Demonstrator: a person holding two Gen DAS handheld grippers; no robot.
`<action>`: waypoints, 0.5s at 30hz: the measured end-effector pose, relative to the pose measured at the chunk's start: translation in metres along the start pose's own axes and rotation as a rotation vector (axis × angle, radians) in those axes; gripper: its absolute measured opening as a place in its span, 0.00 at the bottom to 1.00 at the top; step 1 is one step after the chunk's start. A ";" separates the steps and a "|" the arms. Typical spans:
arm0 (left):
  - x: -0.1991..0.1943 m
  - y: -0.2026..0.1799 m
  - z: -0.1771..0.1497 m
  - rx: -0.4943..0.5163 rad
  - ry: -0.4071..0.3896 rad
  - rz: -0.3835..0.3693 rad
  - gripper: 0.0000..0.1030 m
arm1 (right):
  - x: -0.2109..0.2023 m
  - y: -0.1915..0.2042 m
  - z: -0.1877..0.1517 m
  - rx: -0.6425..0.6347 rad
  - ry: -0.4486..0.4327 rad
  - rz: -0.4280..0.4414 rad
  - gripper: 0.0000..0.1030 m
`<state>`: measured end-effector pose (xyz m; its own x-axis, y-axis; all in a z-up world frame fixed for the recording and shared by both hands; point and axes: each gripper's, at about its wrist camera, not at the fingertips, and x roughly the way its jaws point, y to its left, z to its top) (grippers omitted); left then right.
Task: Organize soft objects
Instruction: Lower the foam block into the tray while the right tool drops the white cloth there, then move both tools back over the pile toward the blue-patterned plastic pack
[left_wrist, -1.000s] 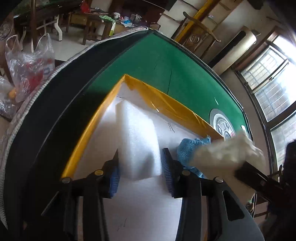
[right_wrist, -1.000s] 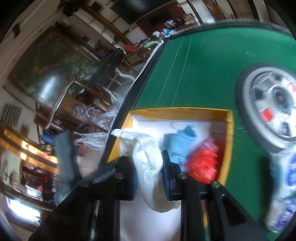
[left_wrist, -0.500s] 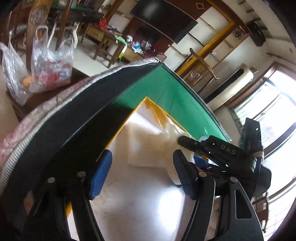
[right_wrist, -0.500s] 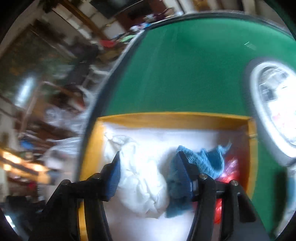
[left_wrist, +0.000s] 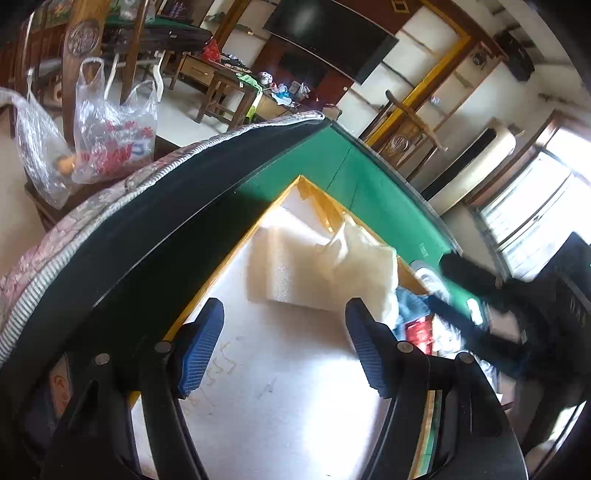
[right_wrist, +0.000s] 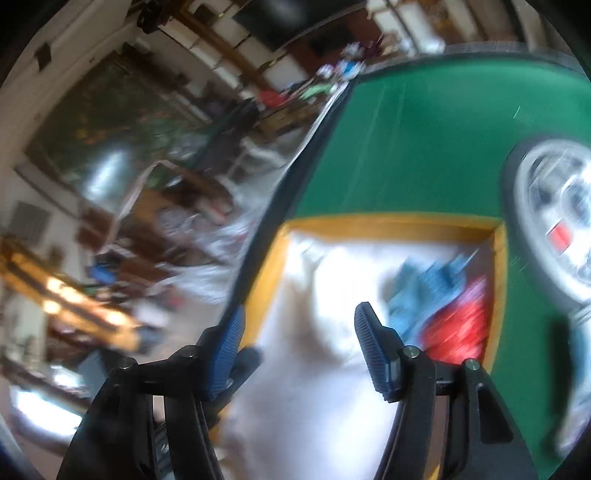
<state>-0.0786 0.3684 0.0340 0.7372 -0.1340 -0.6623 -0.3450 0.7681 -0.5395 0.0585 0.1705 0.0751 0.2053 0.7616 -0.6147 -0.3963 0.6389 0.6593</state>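
Note:
A box with a yellow rim (left_wrist: 236, 254) (right_wrist: 388, 224) and a white floor sits on the green table. In it lie a white foam block (left_wrist: 288, 266), a white cloth (left_wrist: 365, 269) (right_wrist: 332, 291), a blue cloth (left_wrist: 408, 306) (right_wrist: 424, 284) and a red packet (left_wrist: 419, 330) (right_wrist: 458, 325). My left gripper (left_wrist: 284, 314) is open just short of the foam block, touching nothing. My right gripper (right_wrist: 300, 317) hangs over the white cloth, its jaws opening with nothing pressed between them. The right wrist view is blurred. In the left wrist view the right gripper shows as a dark shape (left_wrist: 480, 295) beside the box.
The green table (right_wrist: 424, 147) has a black padded edge (left_wrist: 147, 236) close to the box's left side. A round white dial (right_wrist: 554, 221) is set in the table, right of the box. Plastic bags (left_wrist: 114, 136) stand on furniture beyond the edge.
My left gripper has let go of the foam block and drawn back from it. My right gripper has opened and released the white cloth, which now lies in the box.

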 end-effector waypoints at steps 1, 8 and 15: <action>-0.004 0.003 0.000 -0.022 -0.007 -0.021 0.66 | 0.005 -0.005 -0.001 0.027 0.024 0.024 0.56; -0.057 0.007 -0.007 -0.055 -0.063 -0.098 0.66 | 0.033 -0.039 0.003 0.108 0.047 -0.063 0.56; -0.082 -0.009 -0.023 0.009 -0.083 -0.119 0.71 | 0.000 -0.032 -0.002 0.053 0.012 -0.040 0.56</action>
<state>-0.1494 0.3580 0.0809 0.8184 -0.1724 -0.5481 -0.2471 0.7556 -0.6066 0.0698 0.1503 0.0531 0.2096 0.7341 -0.6459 -0.3401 0.6741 0.6557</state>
